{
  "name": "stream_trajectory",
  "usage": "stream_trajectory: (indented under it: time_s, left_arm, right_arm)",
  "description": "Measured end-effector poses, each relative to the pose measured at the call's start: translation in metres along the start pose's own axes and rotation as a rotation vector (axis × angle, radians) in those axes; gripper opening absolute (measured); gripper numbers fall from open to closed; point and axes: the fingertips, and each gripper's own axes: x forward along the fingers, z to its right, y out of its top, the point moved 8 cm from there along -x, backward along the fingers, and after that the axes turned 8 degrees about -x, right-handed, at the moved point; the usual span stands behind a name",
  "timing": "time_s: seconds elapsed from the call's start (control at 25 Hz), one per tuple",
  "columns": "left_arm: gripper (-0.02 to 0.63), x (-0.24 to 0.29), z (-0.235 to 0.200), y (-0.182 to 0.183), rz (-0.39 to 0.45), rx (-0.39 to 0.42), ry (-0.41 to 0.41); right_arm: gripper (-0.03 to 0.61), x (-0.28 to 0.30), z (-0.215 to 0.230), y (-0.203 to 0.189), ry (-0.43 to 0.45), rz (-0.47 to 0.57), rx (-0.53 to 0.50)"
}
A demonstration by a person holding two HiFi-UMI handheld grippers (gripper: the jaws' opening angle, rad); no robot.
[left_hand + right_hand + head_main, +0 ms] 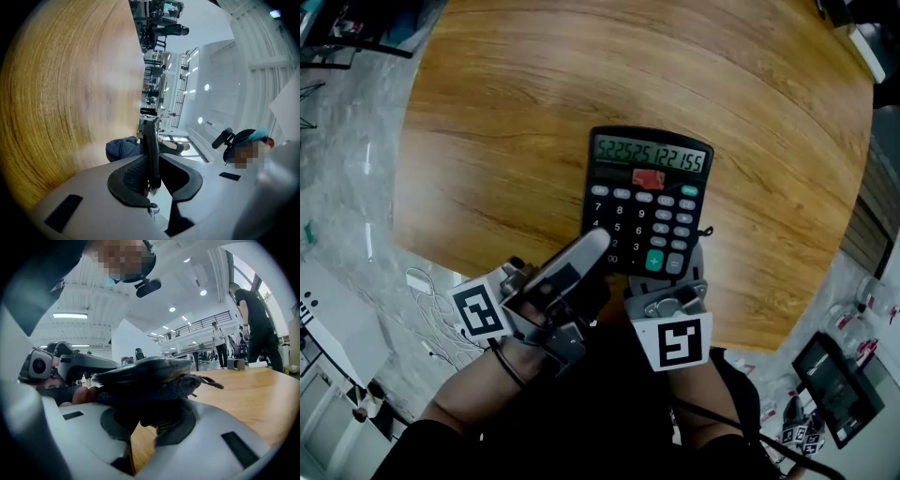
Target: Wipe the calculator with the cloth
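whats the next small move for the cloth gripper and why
Probably slide the right gripper sideways along the underside of the calculator. Its jaws are shut on the cloth, which lies under the calculator's near edge. The left gripper is clamped on the calculator above the table, so that side looks open for a stroke.

One calculator [647, 202], one cloth [173, 387], one round wooden table [506, 141]. Two grippers: the left gripper [586, 255] and the right gripper [675, 281]. Two marker cubes [480, 311], one per gripper.
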Motion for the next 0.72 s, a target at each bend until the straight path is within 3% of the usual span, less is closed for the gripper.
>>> stream_trajectory:
  time_s: [0.56, 0.72]
  left_arm:
    - [0.069, 0.000, -0.001, -0.001, 0.014, 0.068, 0.010]
    - [0.069, 0.000, 0.000, -0.004, 0.041, 0.067, 0.005]
  right_arm:
    - [0.063, -0.030, 0.070, -0.010, -0.228, -0.001, -0.011]
    - [0.063, -0.042, 0.076, -0.019, -0.239, -0.017, -0.024]
